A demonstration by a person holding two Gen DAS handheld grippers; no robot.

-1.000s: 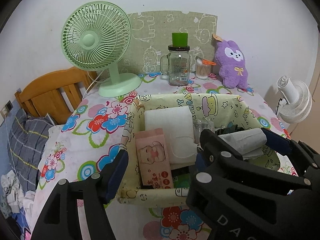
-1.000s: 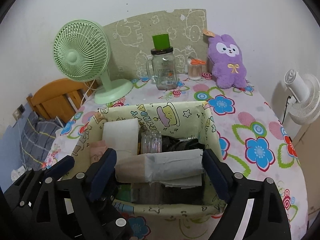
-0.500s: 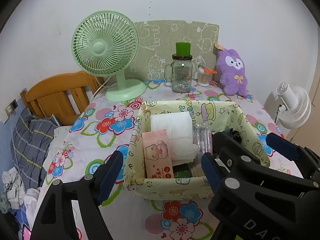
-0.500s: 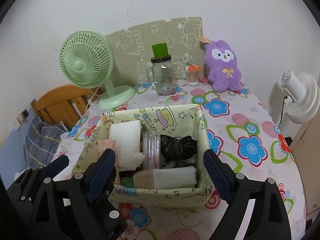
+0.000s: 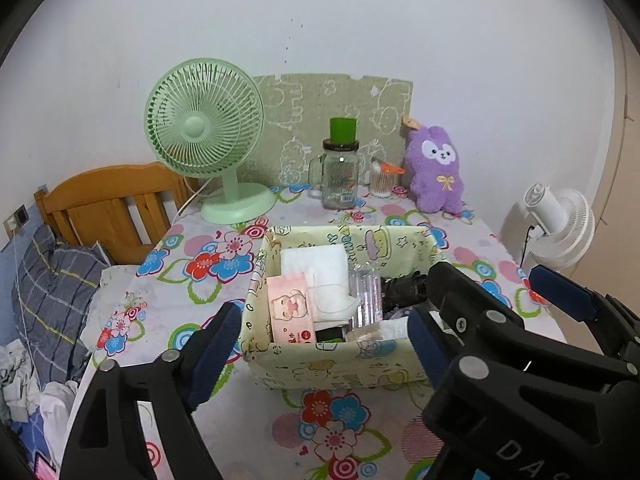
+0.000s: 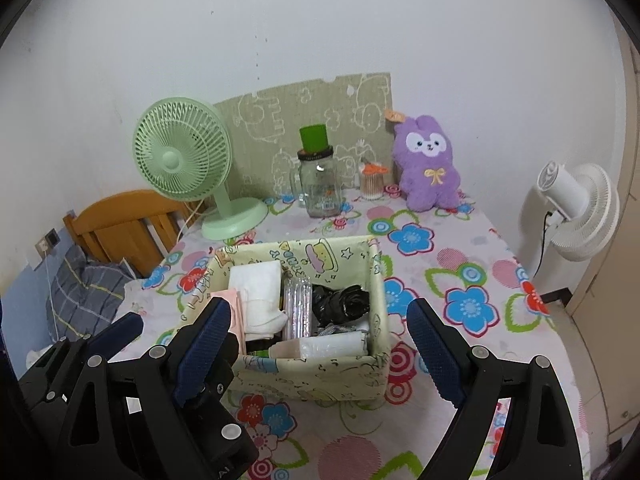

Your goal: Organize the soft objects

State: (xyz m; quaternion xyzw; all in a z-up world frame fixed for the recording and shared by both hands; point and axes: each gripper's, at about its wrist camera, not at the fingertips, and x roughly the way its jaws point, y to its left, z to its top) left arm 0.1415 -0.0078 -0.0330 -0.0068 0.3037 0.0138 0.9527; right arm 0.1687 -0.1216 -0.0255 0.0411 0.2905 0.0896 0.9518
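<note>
Both grippers now sit farther back and higher than a second ago, when their fingers reached over the fabric basket (image 6: 320, 376) with a grey-white pack between the right pair; that wrapped pack (image 6: 332, 347) now lies inside the basket against its near wall. Left gripper (image 5: 316, 354): jaws have just been opening, nothing between them, only the basket's near wall seen through the gap. Right gripper (image 6: 320, 350): jaws spread wide, empty, short of the basket.

Basket contents, from the right wrist view: folded white cloth (image 6: 256, 292) at far left, pink tissue pack (image 5: 290, 308) beside it, clear plastic piece (image 6: 298, 306) in the middle, crumpled black bag (image 6: 342, 302) at right.

Basket stands on the floral tablecloth (image 6: 460, 280). Along the back wall: green desk fan (image 6: 182, 160), glass jar (image 6: 320, 184) with a green cup on its lid, small cotton-swab holder (image 6: 372, 184), purple plush toy (image 6: 428, 168) seated upright. White fan (image 6: 580, 208) off the table's right edge. Wooden headboard (image 5: 108, 204) at left.
</note>
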